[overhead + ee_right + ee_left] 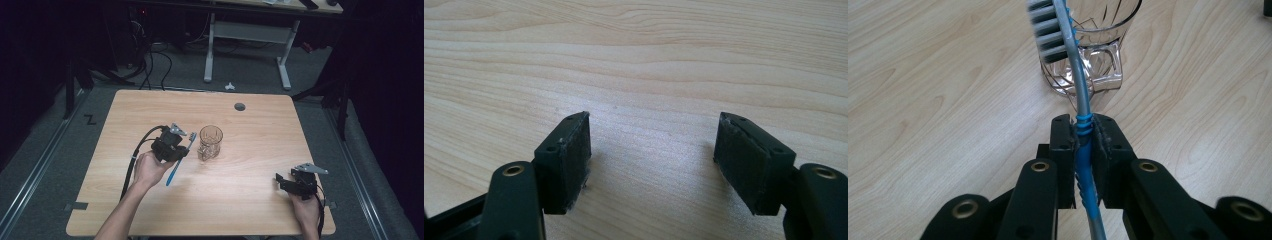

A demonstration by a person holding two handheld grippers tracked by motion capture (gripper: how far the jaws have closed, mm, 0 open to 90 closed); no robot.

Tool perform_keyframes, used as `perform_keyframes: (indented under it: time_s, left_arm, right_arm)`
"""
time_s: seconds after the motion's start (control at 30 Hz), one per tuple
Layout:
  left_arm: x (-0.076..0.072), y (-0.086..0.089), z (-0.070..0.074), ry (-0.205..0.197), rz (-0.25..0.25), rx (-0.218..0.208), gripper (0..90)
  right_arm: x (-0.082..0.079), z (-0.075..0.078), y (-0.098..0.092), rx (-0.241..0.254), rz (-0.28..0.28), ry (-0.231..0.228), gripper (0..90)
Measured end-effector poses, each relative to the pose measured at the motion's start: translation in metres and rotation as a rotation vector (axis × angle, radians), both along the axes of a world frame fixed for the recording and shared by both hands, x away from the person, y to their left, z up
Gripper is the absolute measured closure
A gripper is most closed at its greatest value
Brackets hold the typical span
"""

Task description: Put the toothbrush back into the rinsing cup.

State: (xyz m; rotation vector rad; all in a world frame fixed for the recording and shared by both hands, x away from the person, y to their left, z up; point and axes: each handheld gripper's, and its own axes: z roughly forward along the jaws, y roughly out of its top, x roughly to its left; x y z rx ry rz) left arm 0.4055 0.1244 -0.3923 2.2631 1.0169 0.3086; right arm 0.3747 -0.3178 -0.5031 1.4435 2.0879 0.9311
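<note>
While the left gripper point(1083, 137) clamps the blue handle of the toothbrush point(1073, 75) at centre frame, the bristle head rises to the upper middle, just in front of the glass point(1098, 55). Right gripper point(651, 155) sits low on the table point(634, 60), jaws wide apart, holding nothing.

A light wooden table point(250, 200) bore a round grey grommet point(240, 106) near its far edge; beyond it, on grey carpet, stood a white desk frame point(247, 32). Black cables point(152, 65) trailed at the far left; a small white object point(229, 86) lay on the floor.
</note>
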Motion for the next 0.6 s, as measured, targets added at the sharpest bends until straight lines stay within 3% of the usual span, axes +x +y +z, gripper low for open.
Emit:
perform_keyframes:
  time_s: [0.6]
  left_arm:
    - [0.0001,-0.0035,0.0075,-0.061,0.007,-0.066,80.6]
  right_arm:
    - [-0.0001,-0.0001,0.0002,-0.001,0.003,-0.001,31.1]
